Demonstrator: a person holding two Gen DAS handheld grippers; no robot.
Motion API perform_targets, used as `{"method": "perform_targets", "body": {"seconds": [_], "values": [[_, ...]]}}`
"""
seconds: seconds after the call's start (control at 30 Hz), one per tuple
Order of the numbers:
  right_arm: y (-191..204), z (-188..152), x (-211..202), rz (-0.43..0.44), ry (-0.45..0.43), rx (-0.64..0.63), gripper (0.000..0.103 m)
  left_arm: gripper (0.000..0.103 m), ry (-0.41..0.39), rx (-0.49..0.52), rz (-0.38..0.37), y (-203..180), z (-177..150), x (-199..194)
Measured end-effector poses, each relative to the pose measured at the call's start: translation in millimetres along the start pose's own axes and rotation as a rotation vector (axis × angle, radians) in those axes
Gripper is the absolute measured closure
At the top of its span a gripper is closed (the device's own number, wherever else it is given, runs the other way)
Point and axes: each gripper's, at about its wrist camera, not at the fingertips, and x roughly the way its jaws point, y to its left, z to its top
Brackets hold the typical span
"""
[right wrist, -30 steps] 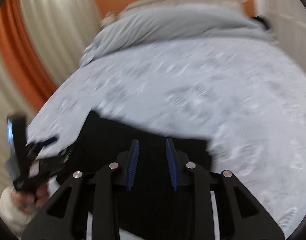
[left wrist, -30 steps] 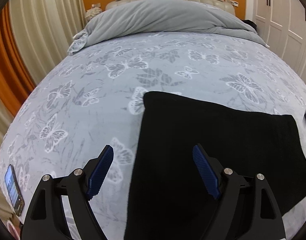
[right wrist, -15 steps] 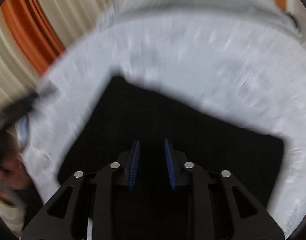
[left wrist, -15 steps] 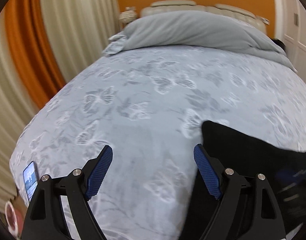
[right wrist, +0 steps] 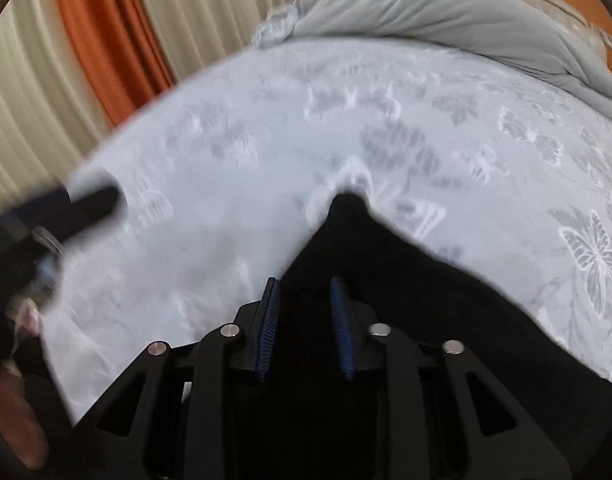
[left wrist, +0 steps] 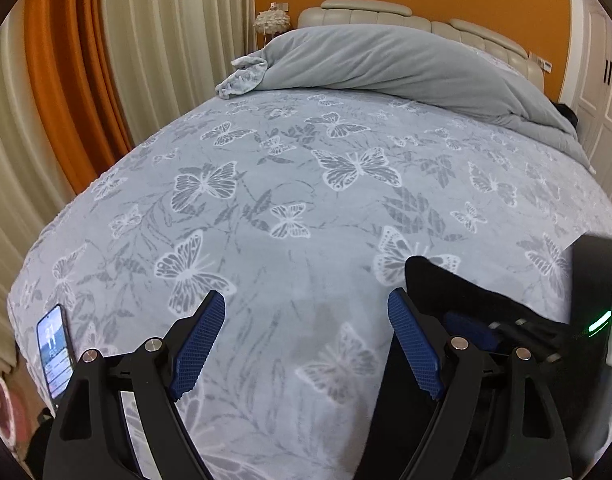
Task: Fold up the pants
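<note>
Black pants: near edge of butterfly bedspread, pinched in the narrow-set right gripper, a peak of cloth rising beyond it; left gripper spread wide, empty, beside the pants. Risk: thin pinch slips, fold falls askew. Only the left view shows the phone; the right view is blurred.

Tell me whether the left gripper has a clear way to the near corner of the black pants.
Probably yes. The left gripper is open and empty over bare bedspread, and the black pants lie just beside its right finger; only the right gripper crowds that side.
</note>
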Motion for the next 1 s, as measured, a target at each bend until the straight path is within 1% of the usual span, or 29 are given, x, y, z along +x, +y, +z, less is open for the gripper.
{"method": "perform_targets", "body": {"seconds": [0.07,0.1,0.17,0.2,0.23,0.33,0.4,0.43,0.53,0.57,0.6,0.63,0.73,0.77,0.8,0.83,0.9,0.97,1.0], "values": [[-17,1,2,-0.016,0.029,0.055,0.076,0.019,-0.005,-0.002,-0.004,1,2,-2],[-19,-1,10,-0.025,0.050,0.060,0.079,0.019,-0.008,-0.005,-0.004,1,2,-3],[-11,-2,41,-0.034,0.101,0.051,0.080,0.019,-0.014,-0.013,-0.002,3,5,-4],[-6,-3,54,-0.057,0.114,0.038,0.080,0.019,-0.016,-0.022,0.003,4,6,-3],[3,2,64,-0.072,0.096,0.017,0.079,0.019,-0.014,-0.032,0.007,6,6,-3],[18,20,85,-0.084,0.119,-0.008,0.079,0.019,-0.005,-0.055,0.007,14,7,-1],[27,26,90,-0.110,0.127,-0.060,0.075,0.019,-0.002,-0.074,0.016,18,7,2],[27,25,84,-0.111,0.130,-0.074,0.075,0.019,0.004,-0.076,0.020,18,7,4],[20,17,30,-0.043,0.063,-0.032,0.078,0.019,0.024,-0.069,0.008,17,5,8],[10,6,3,-0.038,0.039,-0.006,0.077,0.019,0.025,-0.062,0.001,16,4,7],[3,0,-10,-0.049,0.033,0.001,0.077,0.019,0.022,-0.056,-0.001,15,3,7],[-7,-12,-26,-0.075,0.039,0.004,0.077,0.019,0.019,-0.049,-0.005,13,3,5],[-49,-54,-62,-0.224,0.056,0.026,0.076,0.019,0.013,-0.015,-0.018,3,0,3],[-65,-67,-73,-0.232,0.055,0.063,0.075,0.017,0.012,0.001,-0.018,-2,-2,2],[-86,-80,-88,-0.214,0.047,0.134,0.075,0.017,0.012,0.014,-0.015,-6,-4,3],[-107,-93,-104,-0.179,0.026,0.218,0.075,0.017,0.013,0.028,-0.012,-10,-6,3],[-133,-112,-118,-0.113,0.015,0.327,0.075,0.017,0.023,0.063,-0.010,-21,-12,5],[-146,-126,-123,-0.096,0.048,0.375,0.075,0.017,0.043,0.090,-0.027,-31,-19,7],[-150,-132,-124,-0.069,0.058,0.387,0.074,0.017,0.055,0.101,-0.040,-36,-22,8]]}}
